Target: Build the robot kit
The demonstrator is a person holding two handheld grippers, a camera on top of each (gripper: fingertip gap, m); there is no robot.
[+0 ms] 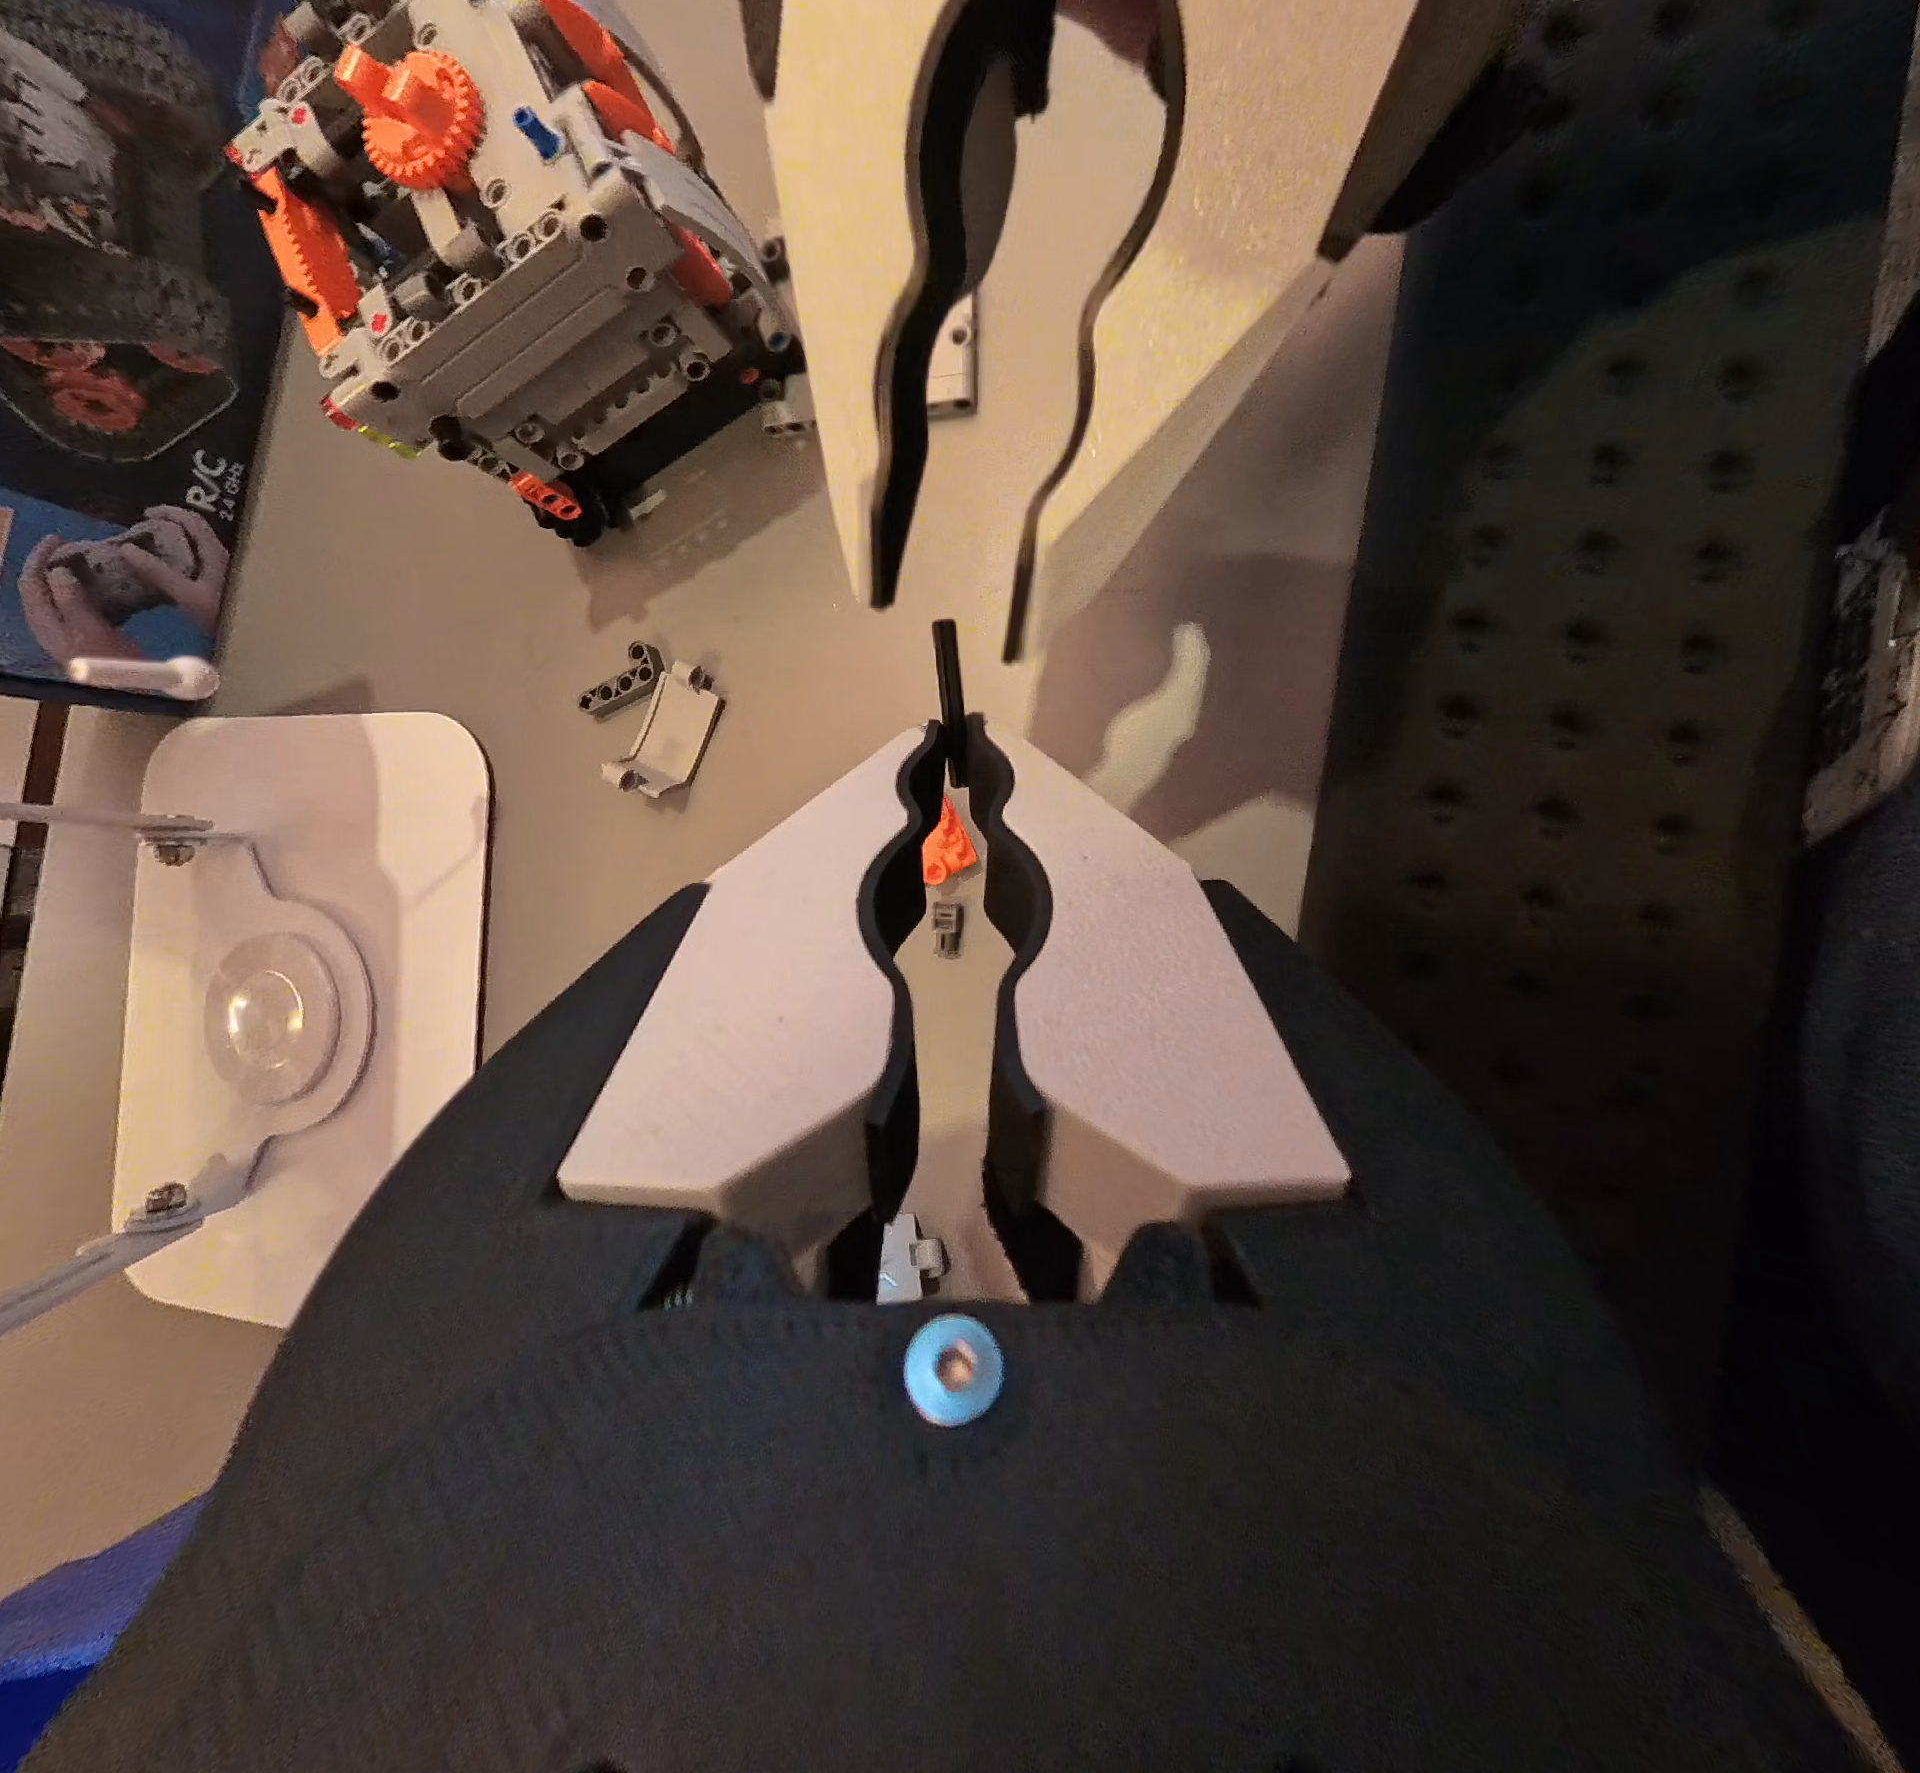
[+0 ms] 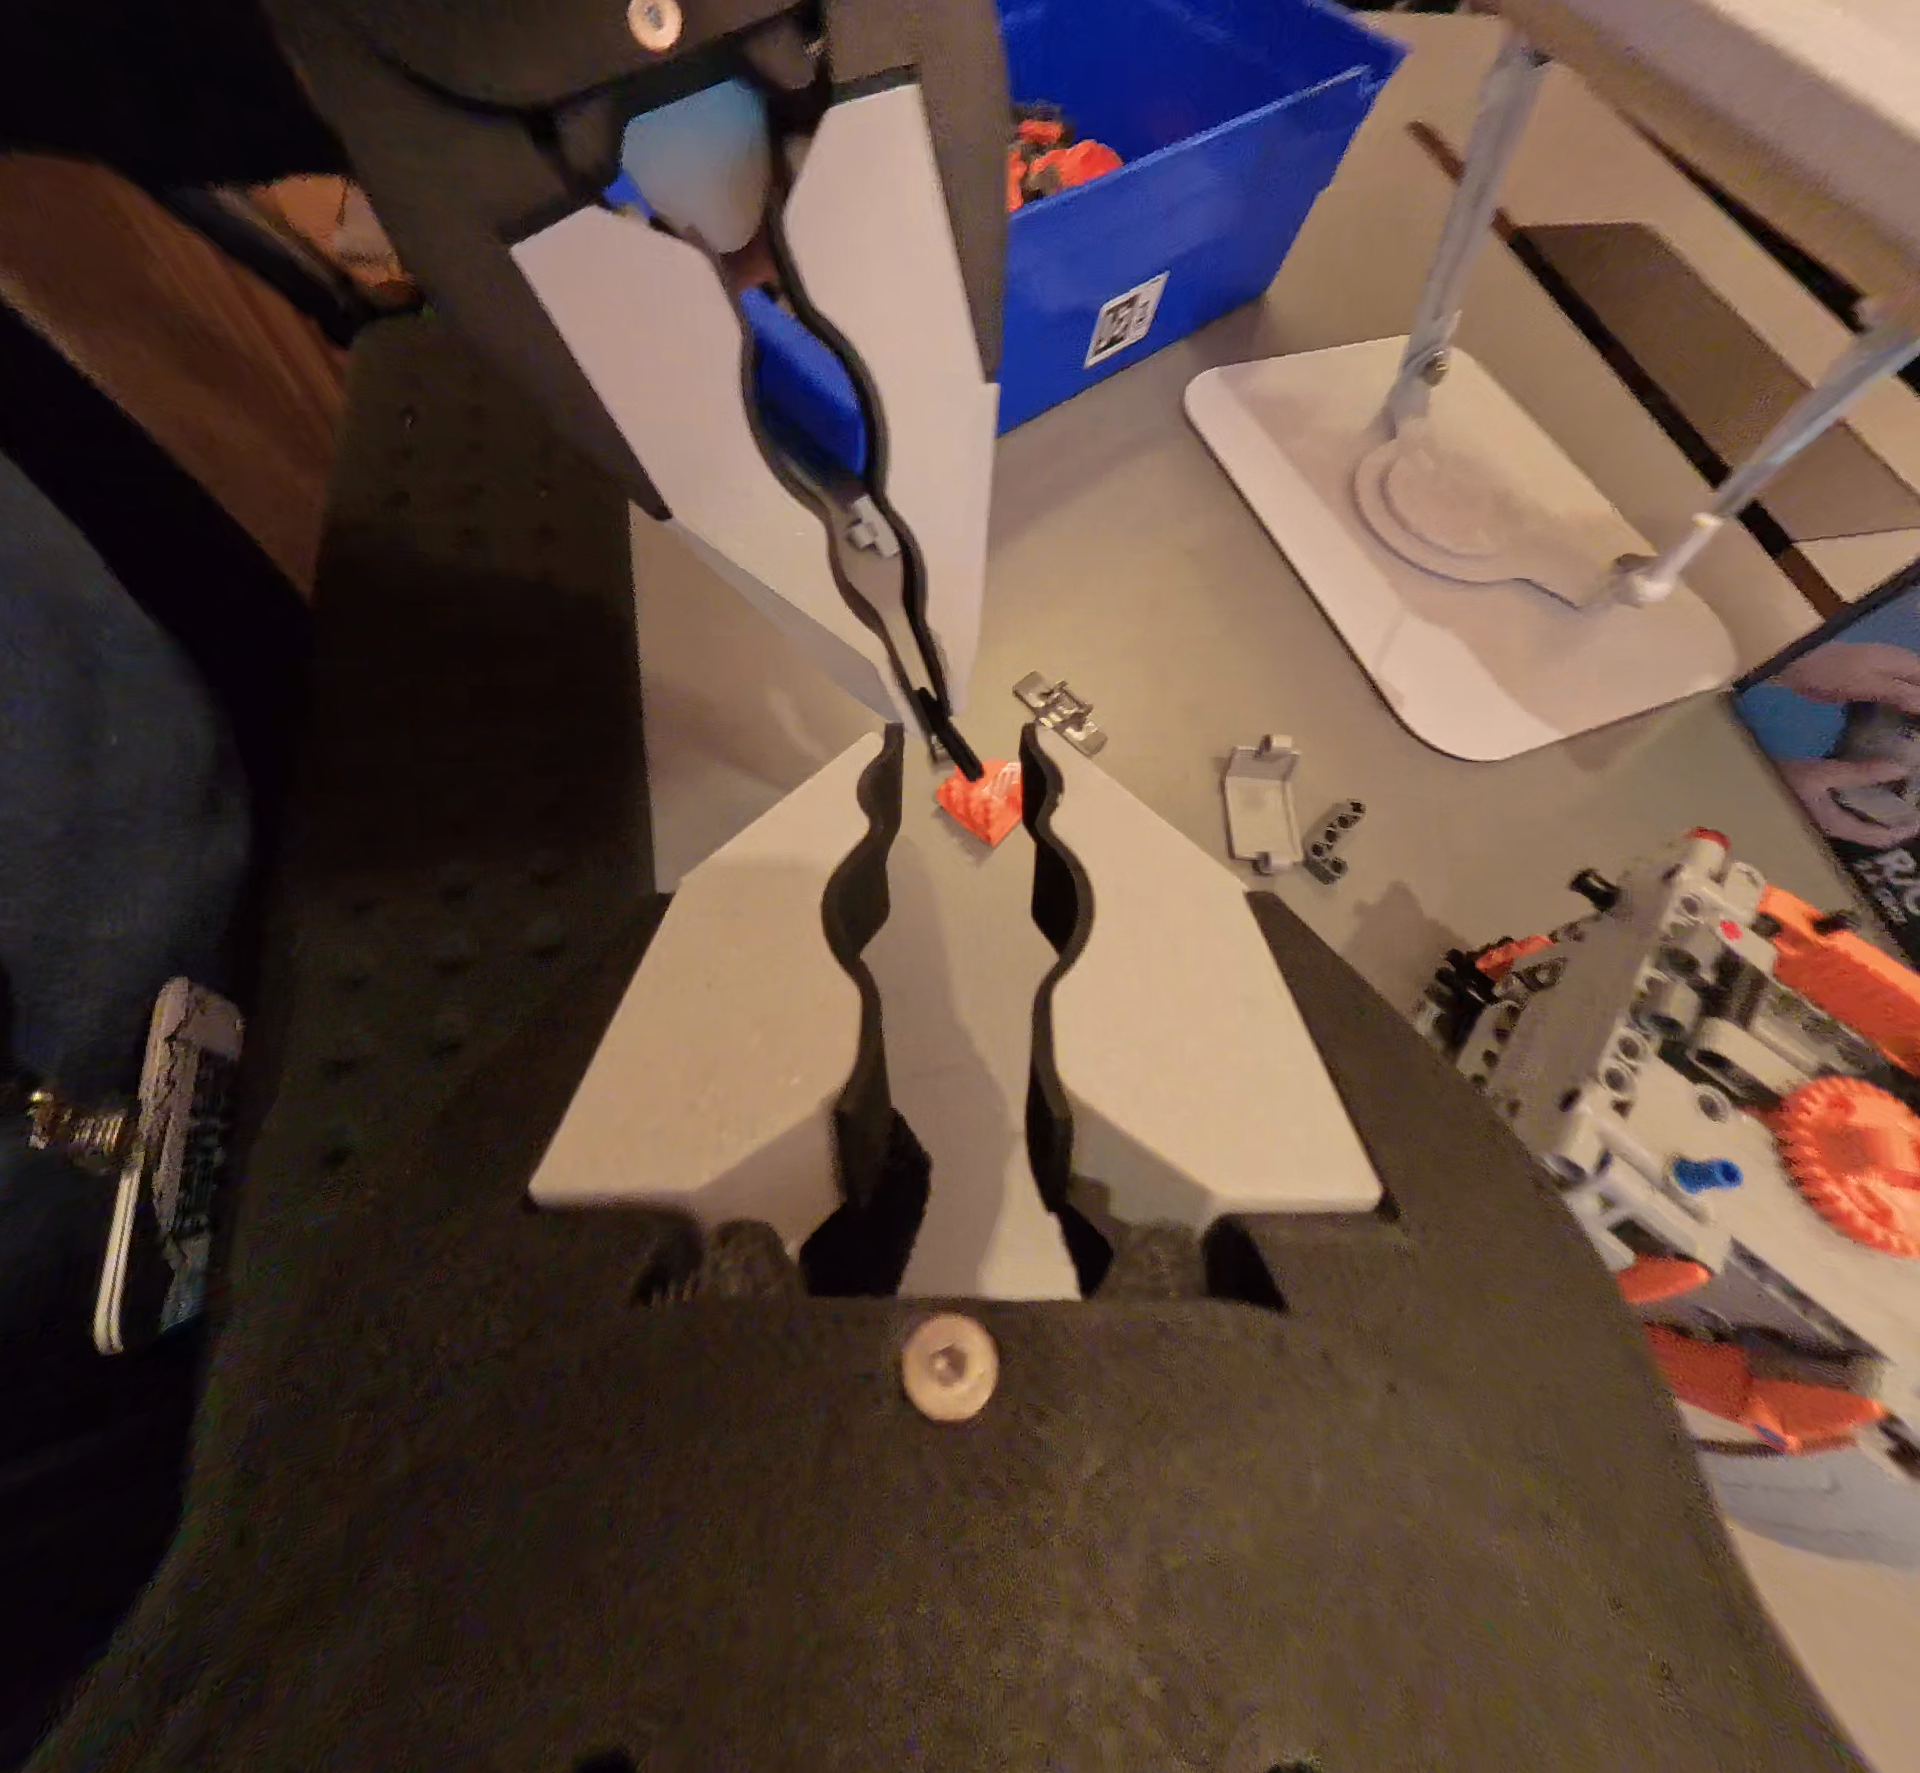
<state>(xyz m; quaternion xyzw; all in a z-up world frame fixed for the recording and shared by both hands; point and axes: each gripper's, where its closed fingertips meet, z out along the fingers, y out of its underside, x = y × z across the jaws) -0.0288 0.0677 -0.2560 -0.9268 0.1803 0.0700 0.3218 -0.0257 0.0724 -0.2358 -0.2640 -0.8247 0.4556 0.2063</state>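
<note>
My left gripper (image 1: 954, 736) is shut on a thin black rod (image 1: 945, 674) that sticks out past its tips. The rod's free end reaches a small orange piece (image 2: 982, 798) lying on the grey table (image 2: 1143, 601); whether they touch I cannot tell. In the left wrist view the orange piece (image 1: 945, 845) shows through the gap between my fingers. My right gripper (image 2: 958, 741) is open, its fingertips on either side of the orange piece. It enters the left wrist view from above (image 1: 948, 624), tips just beyond the rod. The left gripper (image 2: 928, 700) comes down from the top of the right wrist view.
A grey and orange brick-built model (image 1: 499, 237) stands nearby, also in the right wrist view (image 2: 1704, 1079). Loose grey pieces (image 2: 1262, 804) and a small grey clip (image 2: 1060, 710) lie near the grippers. A blue bin (image 2: 1174, 165), a white stand base (image 2: 1455, 528) and a printed box (image 1: 104, 269) surround the area. The tips of both grippers are at nearly the same place. From the left gripper's tips to the small grey clip (image 2: 1060, 710) is close to 12 cm.
</note>
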